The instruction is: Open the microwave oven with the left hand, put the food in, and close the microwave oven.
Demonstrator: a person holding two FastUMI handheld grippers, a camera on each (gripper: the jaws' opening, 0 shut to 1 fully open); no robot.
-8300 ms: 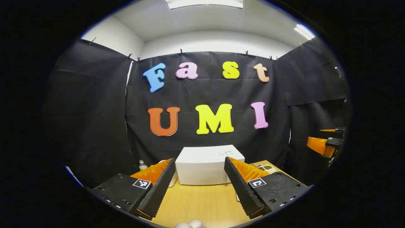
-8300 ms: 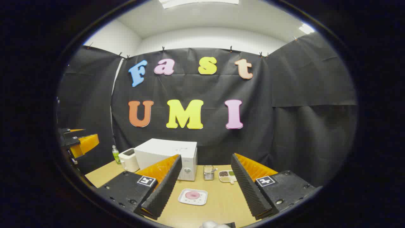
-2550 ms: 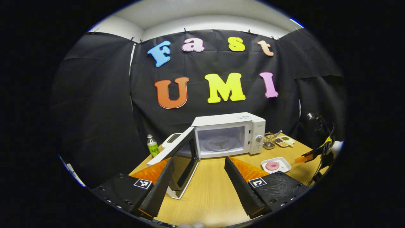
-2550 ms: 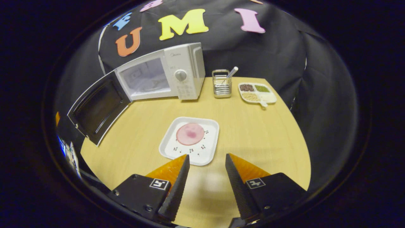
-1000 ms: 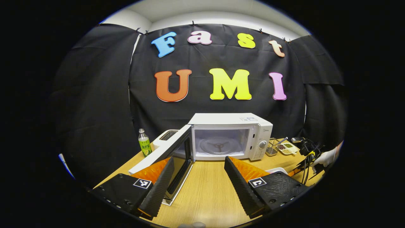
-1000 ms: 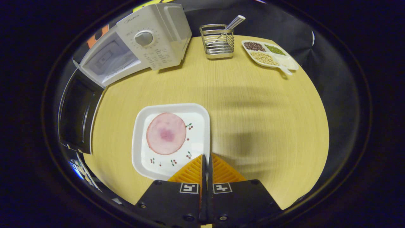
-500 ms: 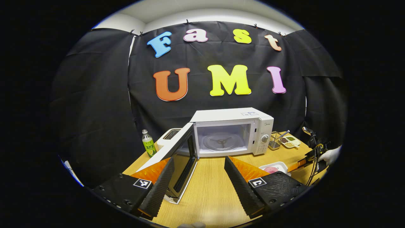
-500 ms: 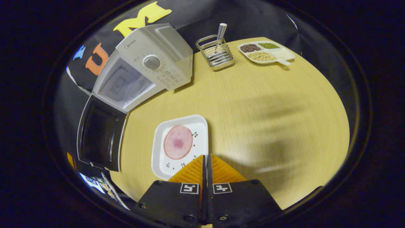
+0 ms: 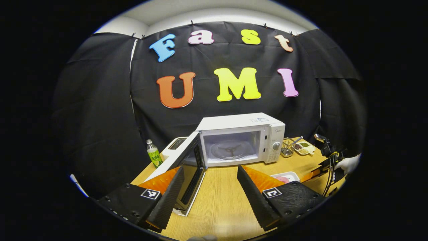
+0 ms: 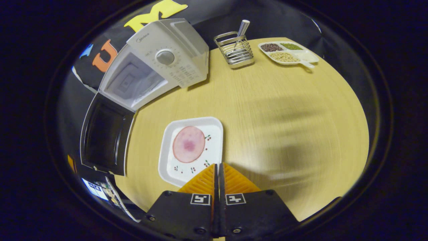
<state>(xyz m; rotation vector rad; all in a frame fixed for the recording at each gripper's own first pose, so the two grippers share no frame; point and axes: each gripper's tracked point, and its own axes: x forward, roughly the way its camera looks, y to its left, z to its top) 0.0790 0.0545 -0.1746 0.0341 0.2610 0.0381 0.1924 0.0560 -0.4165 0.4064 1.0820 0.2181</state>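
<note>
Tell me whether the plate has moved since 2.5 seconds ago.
Yes. The plate, clamped at its near rim by the right gripper, now sits closer to the open microwave door than before.

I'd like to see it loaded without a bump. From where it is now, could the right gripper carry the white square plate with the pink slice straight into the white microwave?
Probably yes. The right gripper is shut on the white square plate, the microwave door is swung wide, and bare wooden table lies before the empty microwave cavity.

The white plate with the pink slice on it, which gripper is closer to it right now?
Right. The right gripper is shut on the white plate's near rim; the left gripper hangs open near the microwave door.
</note>
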